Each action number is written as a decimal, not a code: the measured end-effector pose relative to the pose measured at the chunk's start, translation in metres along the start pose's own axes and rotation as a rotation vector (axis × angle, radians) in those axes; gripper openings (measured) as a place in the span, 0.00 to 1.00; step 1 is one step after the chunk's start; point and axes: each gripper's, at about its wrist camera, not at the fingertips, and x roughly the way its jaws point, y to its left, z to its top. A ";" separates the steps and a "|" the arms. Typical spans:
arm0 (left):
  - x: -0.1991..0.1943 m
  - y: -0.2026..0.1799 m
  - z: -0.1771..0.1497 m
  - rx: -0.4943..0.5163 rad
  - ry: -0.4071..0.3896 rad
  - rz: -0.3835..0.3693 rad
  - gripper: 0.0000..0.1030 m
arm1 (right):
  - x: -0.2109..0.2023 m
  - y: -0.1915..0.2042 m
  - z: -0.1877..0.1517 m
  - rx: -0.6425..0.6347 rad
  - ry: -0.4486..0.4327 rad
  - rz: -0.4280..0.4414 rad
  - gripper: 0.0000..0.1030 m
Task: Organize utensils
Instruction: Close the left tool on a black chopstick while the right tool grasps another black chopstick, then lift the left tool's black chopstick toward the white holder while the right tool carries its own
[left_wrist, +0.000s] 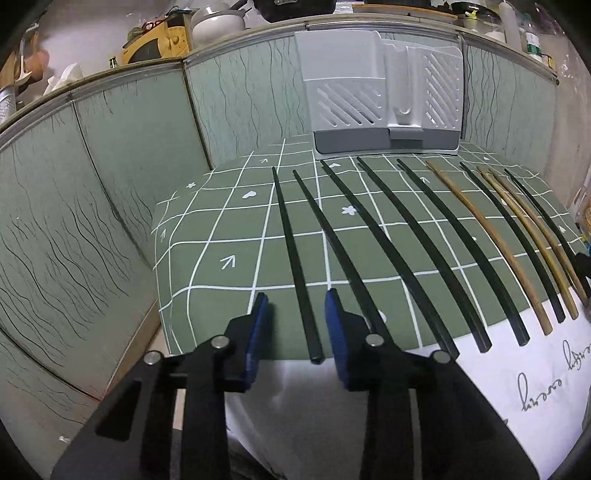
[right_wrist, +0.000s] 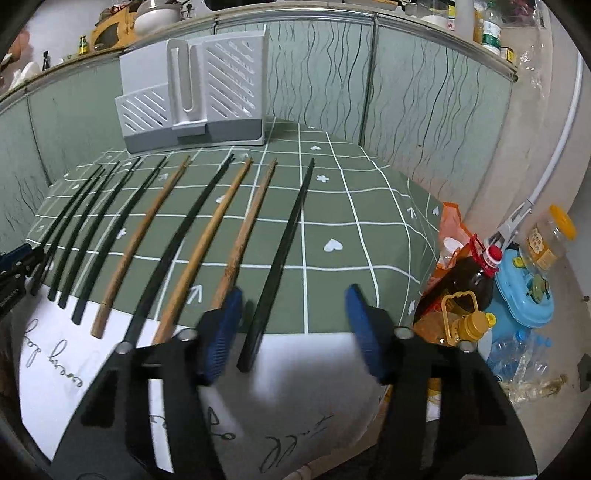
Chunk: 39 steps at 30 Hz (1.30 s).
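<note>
Several black and three wooden chopsticks lie side by side on a green checked tablecloth (left_wrist: 229, 229), tips pointing at a white and grey utensil holder (left_wrist: 384, 85) at the back. My left gripper (left_wrist: 296, 304) stands open around the near end of the leftmost black chopstick (left_wrist: 291, 251), its blue pads clear of it on both sides. My right gripper (right_wrist: 293, 295) is open wider, with the rightmost black chopstick (right_wrist: 286, 243) between its fingers, closer to the left pad (right_wrist: 225, 321) and not pressed. A wooden chopstick (right_wrist: 236, 240) lies just left of it. The utensil holder (right_wrist: 192, 96) looks empty.
Green panel walls (left_wrist: 110, 166) enclose the table's back and left. A white cloth with handwriting (right_wrist: 55, 369) covers the front edge. Right of the table stand oil bottles (right_wrist: 465, 280), a blue container (right_wrist: 524, 295), a yellow-lidded jar (right_wrist: 550, 236) and plastic bottles.
</note>
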 end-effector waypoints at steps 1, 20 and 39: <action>0.000 -0.001 0.000 0.000 -0.003 0.001 0.29 | 0.002 0.001 -0.002 0.000 0.009 0.009 0.37; -0.012 0.019 0.005 -0.092 -0.017 -0.014 0.08 | -0.009 -0.002 -0.003 0.048 -0.022 0.062 0.06; -0.103 0.058 0.074 -0.062 -0.228 -0.051 0.08 | -0.082 -0.040 0.061 0.078 -0.195 0.135 0.06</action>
